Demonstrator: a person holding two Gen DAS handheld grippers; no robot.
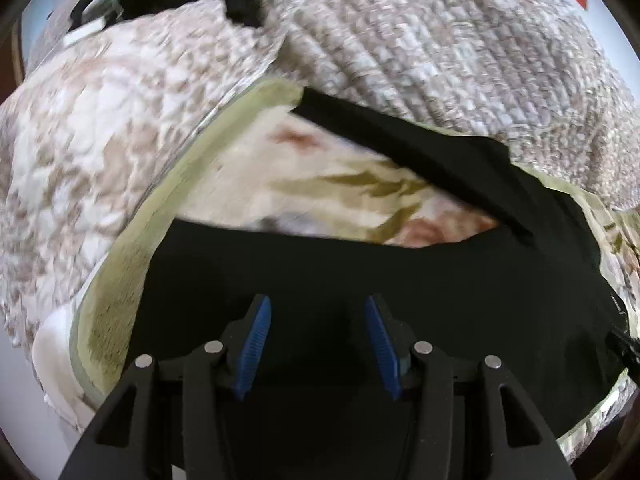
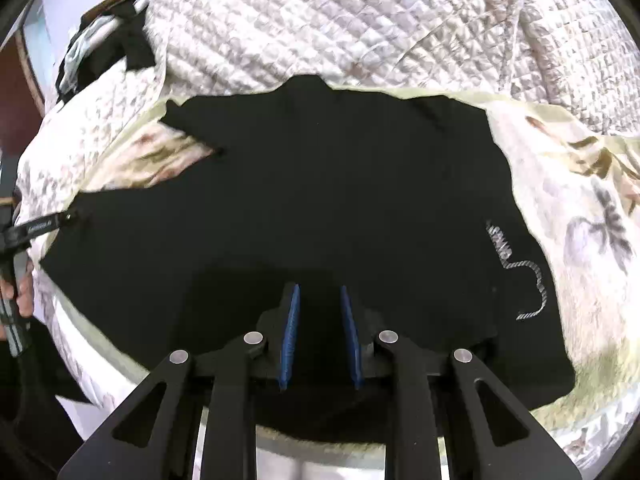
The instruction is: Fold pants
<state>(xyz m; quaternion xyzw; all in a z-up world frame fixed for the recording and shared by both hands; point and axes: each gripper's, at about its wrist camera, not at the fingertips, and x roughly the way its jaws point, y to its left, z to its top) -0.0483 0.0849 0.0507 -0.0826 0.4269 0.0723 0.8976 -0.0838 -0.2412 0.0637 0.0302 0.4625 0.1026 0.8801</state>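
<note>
One pants (image 2: pixel 320 200) (two grippers)

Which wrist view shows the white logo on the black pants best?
The right wrist view: the logo sits unobstructed on the pants, its looping outline readable. The left wrist view shows only a tiny blurred white mark at the pants' right edge.

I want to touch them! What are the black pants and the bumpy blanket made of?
The black pants look like soft matte knit fabric, maybe cotton jersey: no shine, limp edges, a printed logo. The quilted blanket looks like stitched, padded cloth, with puffy little squares. The exact fibres cannot be told.
</note>
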